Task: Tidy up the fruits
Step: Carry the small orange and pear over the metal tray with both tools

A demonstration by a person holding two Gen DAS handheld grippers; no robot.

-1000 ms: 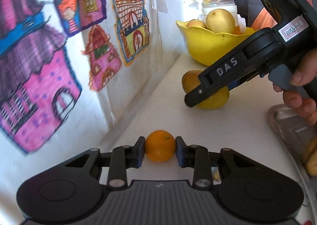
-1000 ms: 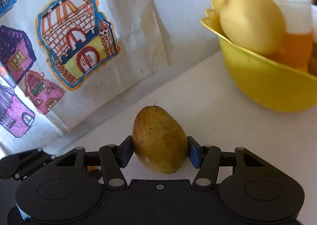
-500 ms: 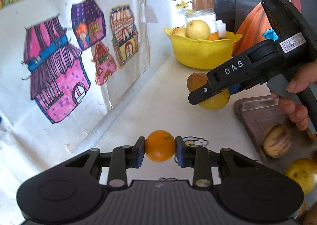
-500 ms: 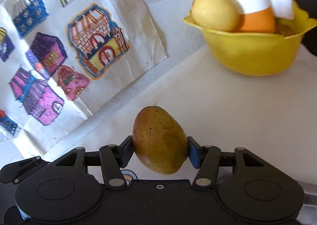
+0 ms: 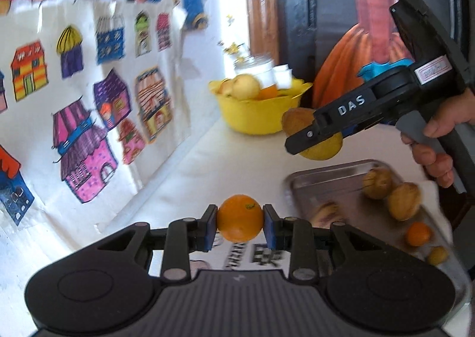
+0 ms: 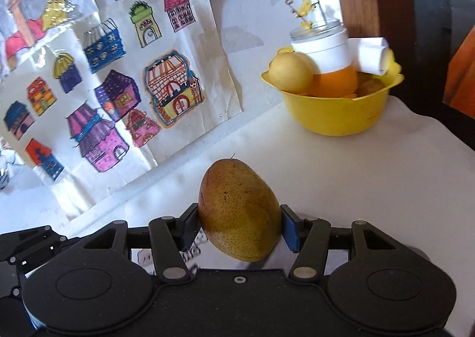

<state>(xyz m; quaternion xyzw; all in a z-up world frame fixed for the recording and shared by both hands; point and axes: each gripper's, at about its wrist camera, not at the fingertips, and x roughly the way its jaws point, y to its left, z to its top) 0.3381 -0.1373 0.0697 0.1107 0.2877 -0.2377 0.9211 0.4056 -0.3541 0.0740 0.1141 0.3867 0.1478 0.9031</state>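
You've drawn both grippers back from the yellow bowl at the table's far edge, left gripper clamping the orange, right gripper clamping the pear; 5 fruits remain on the tray.

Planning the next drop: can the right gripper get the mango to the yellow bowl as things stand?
Probably yes. The right gripper, shut on the mango, faces the yellow bowl across bare tabletop, though the bowl already looks full.

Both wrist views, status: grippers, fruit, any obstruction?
Left gripper shut on orange. Right gripper shut on pear. Both held above the table; yellow bowl ahead, path clear.
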